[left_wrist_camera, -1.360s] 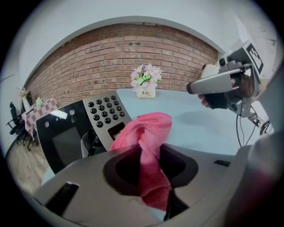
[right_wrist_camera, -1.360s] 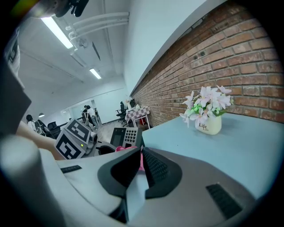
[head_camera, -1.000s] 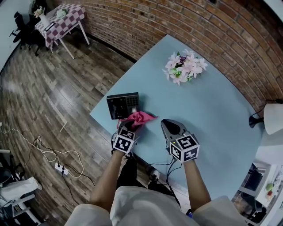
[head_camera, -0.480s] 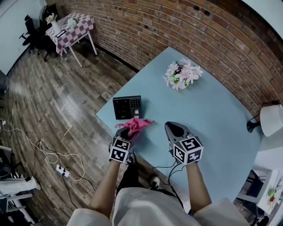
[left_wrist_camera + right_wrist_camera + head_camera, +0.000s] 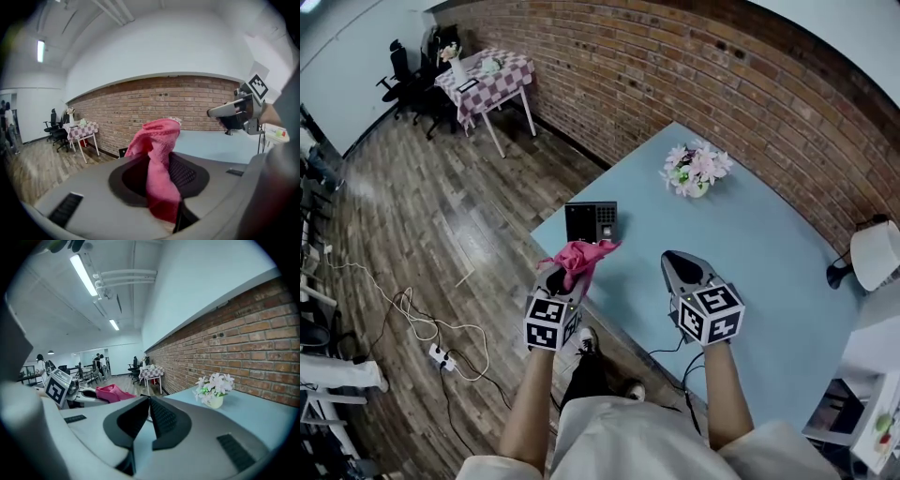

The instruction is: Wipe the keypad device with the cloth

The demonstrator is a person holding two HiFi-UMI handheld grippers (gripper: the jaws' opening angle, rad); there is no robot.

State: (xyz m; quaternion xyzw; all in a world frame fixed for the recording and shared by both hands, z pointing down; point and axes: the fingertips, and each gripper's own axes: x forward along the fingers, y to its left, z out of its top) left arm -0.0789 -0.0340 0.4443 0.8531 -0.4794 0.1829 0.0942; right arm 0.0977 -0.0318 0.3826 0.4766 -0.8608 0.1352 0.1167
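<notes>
My left tongs (image 5: 563, 277) clamped the crumpled pink cloth (image 5: 581, 254) mid-frame, just below the black keypad device (image 5: 592, 222) on the light-blue counter (image 5: 750, 253), my right tongs (image 5: 680, 269) closed on nothing, and I judged the wiping unfinished.

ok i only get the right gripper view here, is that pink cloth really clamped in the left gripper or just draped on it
observer: Clamped. The left gripper view shows the pink fleecy cloth pinched between the jaws of the left gripper, its loose end standing up above them.
operator: and the keypad, cant find it
observer: In the head view the black rectangular keypad device lies flat near the corner of the light blue table, just beyond the cloth. I cannot tell whether they touch.
operator: where is my gripper relative to it
observer: The right gripper is over the table, to the right of the device and clear of it.
</notes>
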